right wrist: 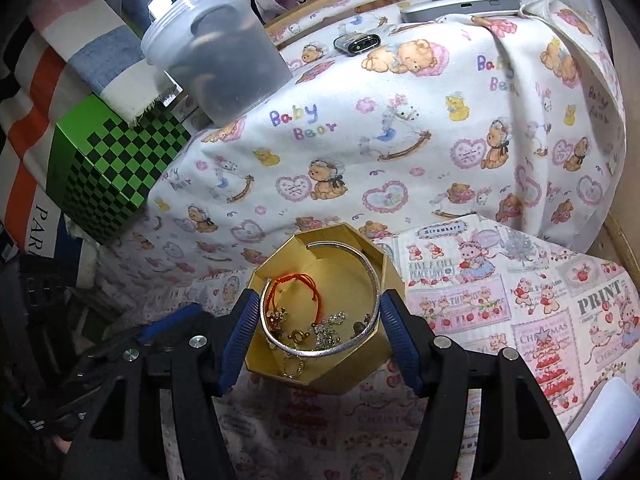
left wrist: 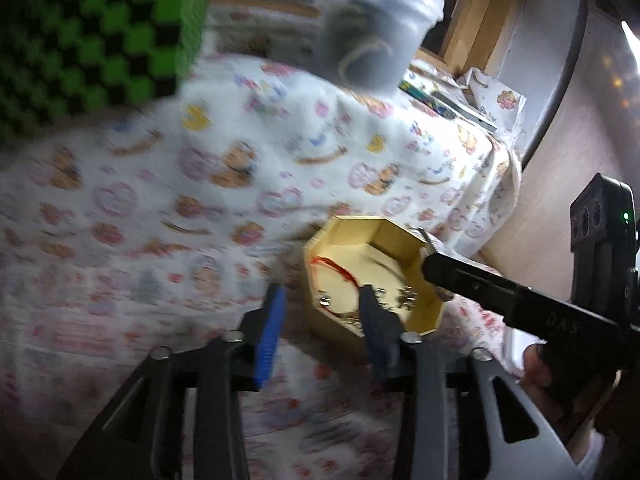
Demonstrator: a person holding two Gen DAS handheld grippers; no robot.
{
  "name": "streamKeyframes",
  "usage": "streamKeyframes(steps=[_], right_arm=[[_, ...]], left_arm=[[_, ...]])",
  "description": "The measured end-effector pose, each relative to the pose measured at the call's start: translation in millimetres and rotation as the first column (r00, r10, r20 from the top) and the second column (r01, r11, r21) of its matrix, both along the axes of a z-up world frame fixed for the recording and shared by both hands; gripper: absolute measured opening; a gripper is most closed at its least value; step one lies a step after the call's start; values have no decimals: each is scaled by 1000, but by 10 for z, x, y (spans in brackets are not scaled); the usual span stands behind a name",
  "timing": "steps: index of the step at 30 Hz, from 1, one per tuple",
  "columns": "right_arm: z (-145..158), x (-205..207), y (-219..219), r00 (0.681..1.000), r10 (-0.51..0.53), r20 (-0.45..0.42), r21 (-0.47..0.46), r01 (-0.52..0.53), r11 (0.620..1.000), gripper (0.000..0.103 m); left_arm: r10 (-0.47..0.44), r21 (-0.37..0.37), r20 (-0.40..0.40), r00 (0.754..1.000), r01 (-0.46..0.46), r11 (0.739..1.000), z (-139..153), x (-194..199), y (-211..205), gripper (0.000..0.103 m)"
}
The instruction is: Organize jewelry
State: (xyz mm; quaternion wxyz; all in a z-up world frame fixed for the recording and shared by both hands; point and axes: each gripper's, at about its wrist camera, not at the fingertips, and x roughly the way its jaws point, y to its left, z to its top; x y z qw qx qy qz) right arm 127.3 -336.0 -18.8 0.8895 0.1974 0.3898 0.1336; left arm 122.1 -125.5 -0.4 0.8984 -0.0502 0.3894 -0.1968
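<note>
A gold octagonal box (right wrist: pixel 362 376) sits on the patterned cloth. Inside lie a silver bangle (right wrist: pixel 320 350), a red cord bracelet (right wrist: pixel 296 280) and several small gold and silver pieces (right wrist: pixel 328 330). My right gripper (right wrist: pixel 316 332) is open, its blue pads on either side of the box and bangle, holding nothing. The box also shows in the blurred left wrist view (left wrist: pixel 428 312). My left gripper (left wrist: pixel 320 320) is open and empty just left of the box. The right gripper's black body (left wrist: pixel 500 296) reaches over the box's right rim.
A clear plastic tub (right wrist: pixel 224 64) with dark contents stands at the back left, next to a green-and-black checkered box (right wrist: pixel 116 172). A small silver USB device (right wrist: pixel 356 44) and a grey flat device (right wrist: pixel 460 8) lie at the back. The wooden table edge (right wrist: pixel 624 256) runs at right.
</note>
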Motion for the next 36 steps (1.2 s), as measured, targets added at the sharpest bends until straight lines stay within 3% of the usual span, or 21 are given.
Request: streamKeyframes(steps=[1, 7, 10, 13, 17, 22, 24, 27, 33, 36], right_arm=[[7, -3, 9, 1000, 4, 6, -5, -4, 1000, 66], [80, -51, 55, 999, 8, 36, -45, -7, 999, 71], [205, -147, 141, 996, 15, 93, -104, -5, 995, 76], [334, -274, 251, 986, 25, 167, -169, 3, 986, 84], [465, -428, 414, 973, 25, 231, -231, 30, 973, 85], [650, -654, 564, 946, 30, 322, -251, 55, 966, 92], [713, -741, 601, 932, 31, 362, -260, 69, 963, 93], [786, -866, 634, 908, 26, 419, -255, 90, 963, 103], [793, -1011, 764, 868, 21, 495, -283, 139, 949, 103], [675, -975, 835, 879, -11, 476, -298, 173, 939, 103]], left_arm=[[13, 14, 18, 1000, -13, 1000, 33, -31, 47, 51], [86, 93, 118, 989, -97, 991, 176, -241, 316, 61], [112, 114, 171, 979, -133, 985, 268, -385, 443, 66], [148, 130, 229, 962, -181, 975, 386, -534, 574, 81], [175, 160, 317, 932, -235, 959, 502, -731, 693, 86], [192, 141, 404, 894, -268, 953, 584, -960, 798, 97], [211, 142, 457, 864, -305, 942, 604, -1061, 830, 101], [220, 128, 517, 827, -329, 936, 618, -1181, 911, 102], [229, 90, 558, 798, -332, 939, 536, -1277, 1085, 102], [255, 50, 576, 777, -345, 937, 458, -1322, 1153, 102]])
